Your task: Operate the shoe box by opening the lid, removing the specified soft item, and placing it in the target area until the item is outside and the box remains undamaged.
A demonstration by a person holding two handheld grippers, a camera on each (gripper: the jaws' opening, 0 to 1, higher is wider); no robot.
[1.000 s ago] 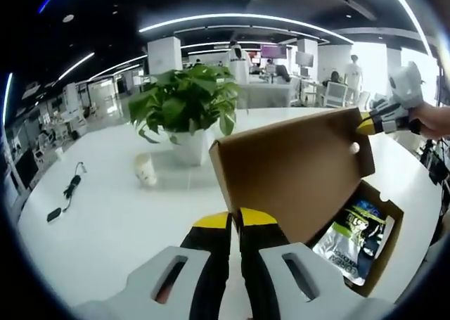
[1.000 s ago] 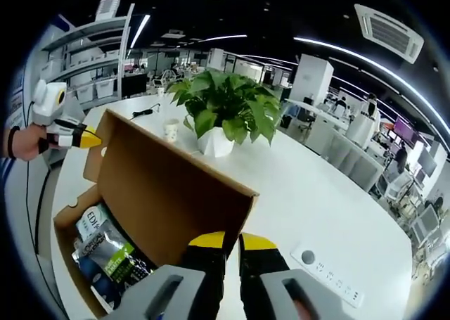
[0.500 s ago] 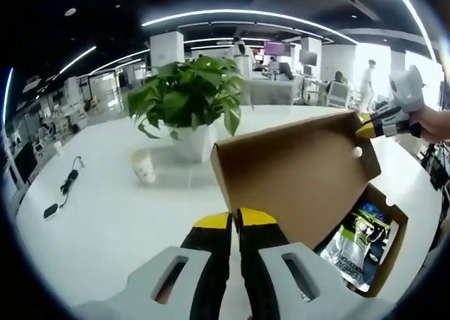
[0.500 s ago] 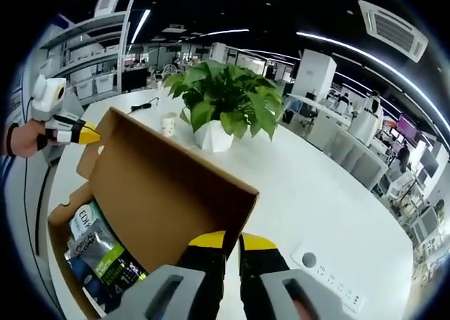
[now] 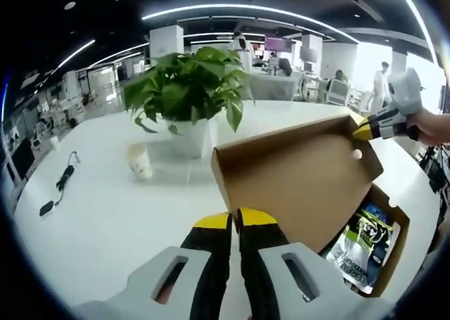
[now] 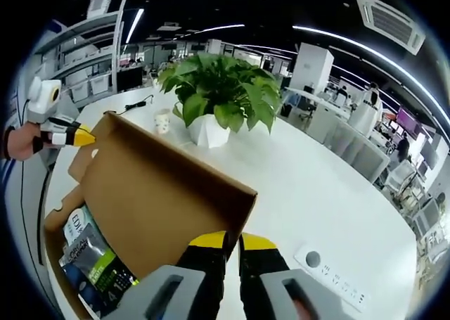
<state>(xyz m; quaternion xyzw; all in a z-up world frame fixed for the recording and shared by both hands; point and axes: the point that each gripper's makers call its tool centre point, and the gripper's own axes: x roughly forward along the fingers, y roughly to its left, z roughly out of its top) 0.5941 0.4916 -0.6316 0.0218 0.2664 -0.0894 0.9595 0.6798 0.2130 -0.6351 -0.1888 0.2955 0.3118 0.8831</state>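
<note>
The shoe box (image 5: 383,253) sits on the white tabletop (image 5: 105,221) with its lid (image 5: 295,179) raised and standing up off the box, brown inner face showing.

Left tongs (image 5: 234,225): yellow tips drawn narrow, pinched on one corner of the lid's edge. In the right gripper view the same tongs appear at the far left, held by a hand (image 6: 17,143), tips at the lid's far corner.

Right tongs (image 6: 233,244): tips likewise narrow, pinched on the lid's other corner. In the left gripper view they come in from the right, held by a hand (image 5: 430,125), yellow tips touching the lid's upper corner.

Inside the open box lies the soft item (image 6: 88,264), a glossy packet in silver, black, green and blue with printed lettering; in the left gripper view it shows below the lid (image 5: 365,246). It is within the box walls.

Beyond the lid on the tabletop: a potted plant (image 5: 186,98) in a white pot, a paper cup (image 5: 140,162) just beside it, and a black cable (image 5: 63,183) further off. A white power strip (image 6: 330,274) lies on the tabletop near the right tongs.
</note>
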